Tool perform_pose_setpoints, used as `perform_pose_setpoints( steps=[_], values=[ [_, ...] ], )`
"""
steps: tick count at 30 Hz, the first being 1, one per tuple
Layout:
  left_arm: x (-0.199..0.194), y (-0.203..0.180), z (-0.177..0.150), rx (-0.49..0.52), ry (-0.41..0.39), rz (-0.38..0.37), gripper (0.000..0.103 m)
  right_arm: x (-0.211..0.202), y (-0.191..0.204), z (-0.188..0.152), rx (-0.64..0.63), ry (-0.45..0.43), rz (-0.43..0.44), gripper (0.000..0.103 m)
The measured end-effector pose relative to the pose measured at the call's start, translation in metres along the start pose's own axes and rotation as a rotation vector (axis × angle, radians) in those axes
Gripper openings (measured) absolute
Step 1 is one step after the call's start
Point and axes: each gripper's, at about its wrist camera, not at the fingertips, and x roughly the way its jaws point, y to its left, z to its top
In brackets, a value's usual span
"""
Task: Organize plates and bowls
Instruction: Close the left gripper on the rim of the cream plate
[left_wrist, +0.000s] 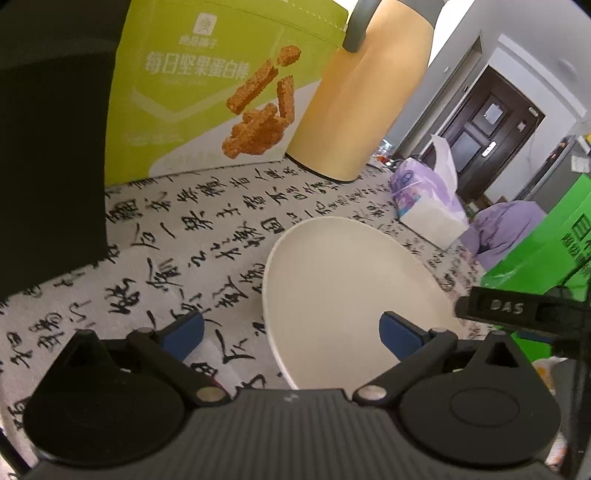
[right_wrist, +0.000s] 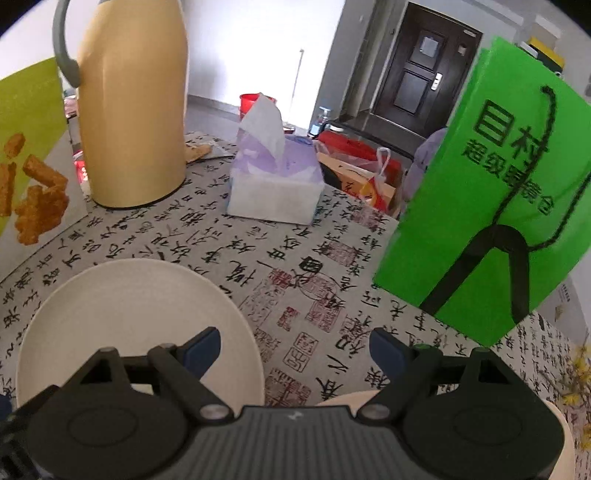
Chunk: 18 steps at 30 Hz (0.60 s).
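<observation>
Wide-spread right gripper (right_wrist: 295, 349) (nothing between fingers) above flat round cream plate (right_wrist: 122, 314), no long axis

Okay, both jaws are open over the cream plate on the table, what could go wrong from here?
1. The cream plate lies flat on the patterned tablecloth, so open jaws may skid off its low rim.
2. The green paper bag stands close to the right gripper; a sideways swing could topple it.
3. The left gripper works close by; the two could collide.

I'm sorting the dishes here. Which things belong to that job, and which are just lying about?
Job: cream plate; second cream dish, at the bottom edge.

Lying about: yellow thermos; tissue box; green bag; snack box.
</observation>
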Motion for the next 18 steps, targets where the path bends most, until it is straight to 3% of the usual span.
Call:
perform_pose_setpoints(
  steps=[10, 14, 18],
  values=[
    [-0.0003, 0.0031, 0.0024, -0.014, 0.01, -0.019, 0.09, 0.0054, 0.0037, 0.0017, 0.006, 0.019, 0.06, 0.087],
    [0.001, 0.0019, 0.0012, -0.004, 0.012, -0.044, 0.079, 0.0075, 0.0007, 0.0011, 0.019, 0.023, 0.075, 0.086],
    [0.0016, 0.0003, 0.0005, 0.009, 0.005, -0.036, 0.073, 0.0073, 0.0019, 0.0007, 0.008, 0.022, 0.077, 0.077]
  ],
)
